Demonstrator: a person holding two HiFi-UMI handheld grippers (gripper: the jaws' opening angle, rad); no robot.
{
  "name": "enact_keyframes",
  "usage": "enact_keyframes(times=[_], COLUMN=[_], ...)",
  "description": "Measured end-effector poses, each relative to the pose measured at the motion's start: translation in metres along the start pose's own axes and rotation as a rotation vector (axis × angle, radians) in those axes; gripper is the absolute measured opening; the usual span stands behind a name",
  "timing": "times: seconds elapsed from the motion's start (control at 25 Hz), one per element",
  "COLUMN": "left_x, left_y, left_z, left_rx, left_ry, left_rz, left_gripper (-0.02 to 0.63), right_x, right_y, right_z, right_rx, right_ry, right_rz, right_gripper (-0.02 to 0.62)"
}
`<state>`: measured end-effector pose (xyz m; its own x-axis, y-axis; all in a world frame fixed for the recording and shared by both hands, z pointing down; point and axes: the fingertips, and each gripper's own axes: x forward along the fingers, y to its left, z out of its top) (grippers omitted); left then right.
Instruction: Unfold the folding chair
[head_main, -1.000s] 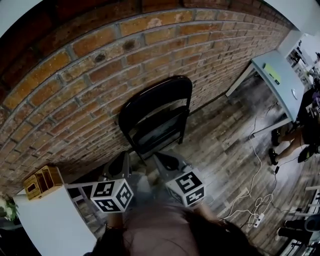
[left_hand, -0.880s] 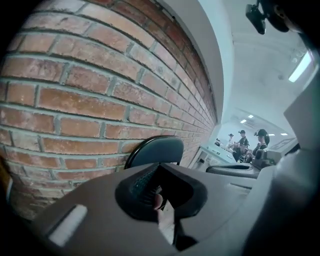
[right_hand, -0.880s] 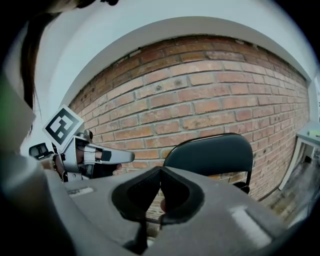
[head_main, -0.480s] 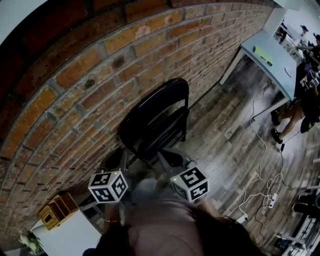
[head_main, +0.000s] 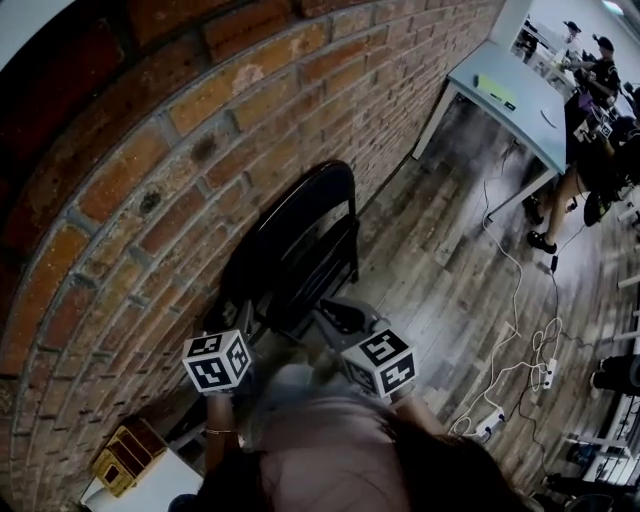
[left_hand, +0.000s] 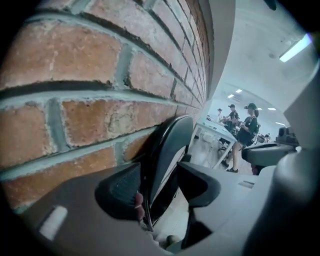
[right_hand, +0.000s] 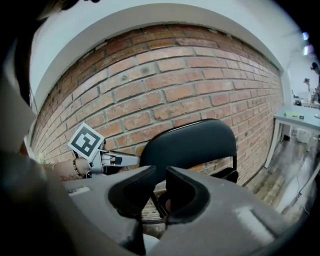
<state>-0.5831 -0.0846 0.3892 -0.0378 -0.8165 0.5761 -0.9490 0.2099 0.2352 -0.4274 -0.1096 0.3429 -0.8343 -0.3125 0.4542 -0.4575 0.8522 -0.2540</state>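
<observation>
One black folding chair (head_main: 292, 228) leans folded against the brick wall (head_main: 150, 150). Of the two grippers, the left gripper (left_hand: 160, 184) has just opened its jaws wide, and they straddle the chair's side edge without pressing. The right gripper (right_hand: 161, 187) has just parted its jaws narrowly and grips nothing. One white table (head_main: 505, 95) stands beyond, with cables (head_main: 520, 365) on the floor.

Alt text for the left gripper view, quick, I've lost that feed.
The left claw, jaws apart and just opened wider, straddles the edge of the folded black chair without pinching it; the chair stands against a brick wall. Behind it stand a pale table and several people.
</observation>
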Motion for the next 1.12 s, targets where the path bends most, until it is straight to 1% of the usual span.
enact_keyframes(times=[0.24,0.44,0.64,0.72,0.92,1.04,1.12], left_x=[0.026,0.040,0.052,0.057,0.062,0.063,0.064], left_y=[0.002,0.009,0.010,0.009,0.007,0.008,0.008], left_z=[-0.011,-0.013,-0.015,-0.017,-0.020,-0.021,-0.021], left_rx=[0.045,0.067,0.083,0.091,0.135,0.149,0.156], left_ry=[0.066,0.093,0.110,0.123,0.136,0.138,0.145], left_rz=[-0.025,-0.031,-0.039,-0.048,-0.036,-0.030,-0.031], left_gripper=[0.270,0.273,0.273,0.273,0.264,0.232,0.232], right_x=[-0.002,0.003,0.020,0.030,0.057,0.074,0.084], right_y=[-0.012,-0.020,-0.034,-0.042,-0.061,-0.078,-0.089], right_z=[-0.013,-0.022,-0.041,-0.050,-0.067,-0.076,-0.085], right_rx=[0.030,0.063,0.084,0.108,0.244,0.368,0.465], right_ry=[0.034,0.055,0.087,0.095,0.102,0.100,0.105], right_rz=[-0.049,-0.068,-0.089,-0.096,-0.089,-0.093,-0.092], right_gripper=[0.064,0.077,0.128,0.144,0.163,0.175,0.183])
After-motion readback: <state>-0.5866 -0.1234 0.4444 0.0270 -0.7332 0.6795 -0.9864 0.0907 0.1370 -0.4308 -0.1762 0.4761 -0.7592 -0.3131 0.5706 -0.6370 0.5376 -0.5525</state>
